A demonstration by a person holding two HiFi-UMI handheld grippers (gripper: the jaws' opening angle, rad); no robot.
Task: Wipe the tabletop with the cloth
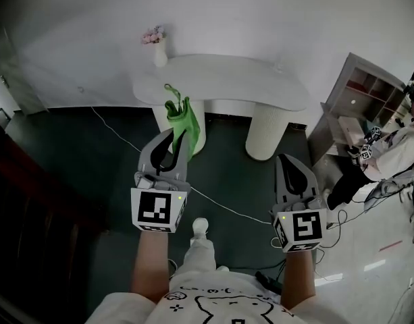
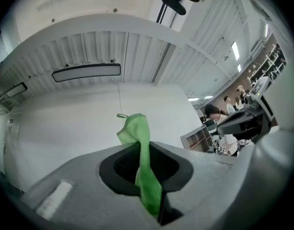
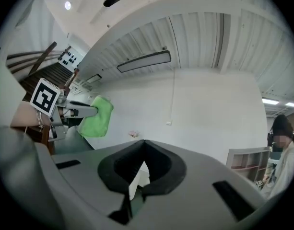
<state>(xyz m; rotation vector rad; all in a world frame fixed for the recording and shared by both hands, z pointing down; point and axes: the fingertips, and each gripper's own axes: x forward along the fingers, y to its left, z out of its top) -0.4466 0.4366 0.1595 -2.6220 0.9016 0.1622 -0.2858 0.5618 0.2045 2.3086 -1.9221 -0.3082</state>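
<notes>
A green cloth (image 1: 181,117) hangs crumpled from my left gripper (image 1: 175,135), which is shut on it in the air in front of the white curved table (image 1: 254,79). In the left gripper view the cloth (image 2: 145,166) is pinched between the jaws, and its top flops over past the tips. My right gripper (image 1: 290,162) is held lower and to the right, short of the table, jaws shut with nothing in them. The right gripper view shows its tips (image 3: 144,142) touching, with the left gripper (image 3: 72,112) and the cloth (image 3: 98,118) off to the left.
A white vase of pink flowers (image 1: 157,47) stands on the table's left end. A white shelf unit (image 1: 360,92) and a seated person (image 1: 390,155) are at the right. Cables (image 1: 119,135) and a power strip (image 1: 269,282) lie on the dark floor. Dark wooden stairs (image 1: 31,201) are at the left.
</notes>
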